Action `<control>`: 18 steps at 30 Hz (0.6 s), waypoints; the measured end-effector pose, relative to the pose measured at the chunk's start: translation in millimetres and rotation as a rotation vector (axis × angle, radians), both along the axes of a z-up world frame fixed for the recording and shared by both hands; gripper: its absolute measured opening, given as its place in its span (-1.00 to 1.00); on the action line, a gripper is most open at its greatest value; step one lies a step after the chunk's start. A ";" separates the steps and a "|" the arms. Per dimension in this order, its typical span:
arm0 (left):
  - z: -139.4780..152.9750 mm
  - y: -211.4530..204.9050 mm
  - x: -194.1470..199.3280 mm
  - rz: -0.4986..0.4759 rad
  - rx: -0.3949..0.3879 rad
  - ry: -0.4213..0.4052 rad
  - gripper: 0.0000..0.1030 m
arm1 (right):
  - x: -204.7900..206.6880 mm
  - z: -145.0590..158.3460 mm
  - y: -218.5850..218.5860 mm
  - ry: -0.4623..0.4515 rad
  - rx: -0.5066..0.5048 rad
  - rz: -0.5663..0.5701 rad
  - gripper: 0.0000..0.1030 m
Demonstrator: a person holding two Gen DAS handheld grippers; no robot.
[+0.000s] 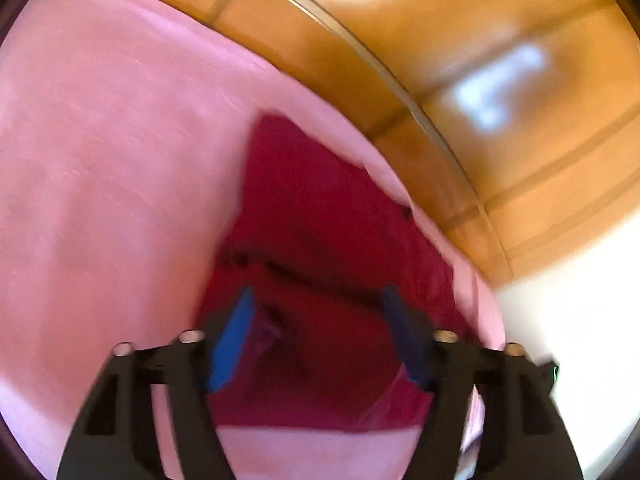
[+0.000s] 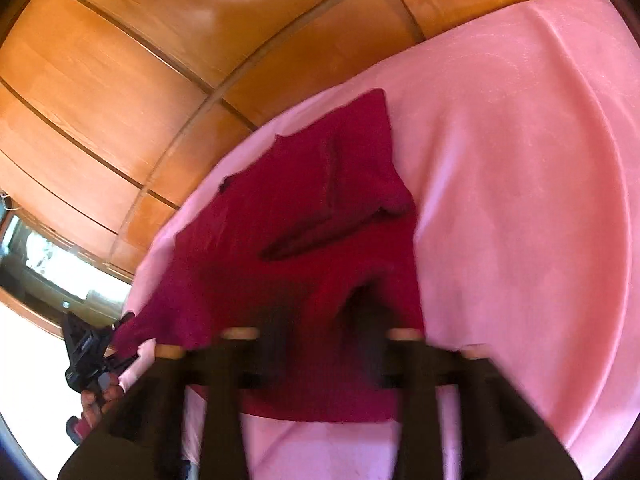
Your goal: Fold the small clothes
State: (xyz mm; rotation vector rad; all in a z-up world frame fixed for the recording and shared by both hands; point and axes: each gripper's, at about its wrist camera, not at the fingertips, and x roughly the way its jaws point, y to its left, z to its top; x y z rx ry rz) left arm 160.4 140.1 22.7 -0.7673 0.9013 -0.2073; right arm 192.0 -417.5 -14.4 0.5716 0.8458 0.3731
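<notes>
One crimson garment [image 1: 320,220], spread on one pink cloth [image 1: 100,160]. Two grippers. Left gripper [image 1: 318,334] fingers spread apart above garment's near part, nothing between. Right gripper [image 2: 320,344] blurred over garment's near edge; grip state unclear.

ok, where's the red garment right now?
The red garment lies on the pink cloth, near its left edge by the wooden floor, ahead of both tongs.
</notes>
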 end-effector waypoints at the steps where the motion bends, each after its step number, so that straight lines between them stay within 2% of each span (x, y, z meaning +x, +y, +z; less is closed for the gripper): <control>1: 0.2 5.9 0.2 0.012 0.004 -0.006 0.30 | -2.5 2.1 -2.1 -0.013 0.001 -0.005 0.66; 4: -6.2 24.0 -12.5 0.049 0.009 -0.009 0.37 | -16.4 -0.3 -11.2 -0.020 0.001 -0.018 0.79; 6: -14.6 23.7 -25.7 -0.014 0.024 -0.013 0.37 | -30.3 -7.9 -18.0 -0.002 -0.027 -0.043 0.81; 9: -27.9 6.8 -43.9 -0.127 0.141 -0.012 0.37 | -50.2 -21.9 -22.9 0.011 -0.046 -0.033 0.81; 11: -39.0 -3.0 -49.5 -0.176 0.175 0.003 0.37 | -60.9 -28.0 -17.5 0.006 -0.095 -0.011 0.78; 14: -45.2 -23.3 -48.1 -0.209 0.203 0.001 0.37 | -58.1 -37.1 7.7 -0.020 -0.205 0.030 0.45; 16: -40.7 -38.6 -46.7 -0.243 0.232 0.000 0.30 | -47.1 -45.4 22.3 -0.014 -0.268 0.044 0.04; 17: -39.3 -44.7 -45.5 -0.255 0.259 0.004 -0.12 | -48.3 -48.7 26.0 -0.005 -0.302 0.041 -0.03; 18: -40.2 -48.1 -44.7 -0.274 0.273 0.013 -0.33 | -44.8 -51.3 28.2 0.002 -0.310 0.041 -0.30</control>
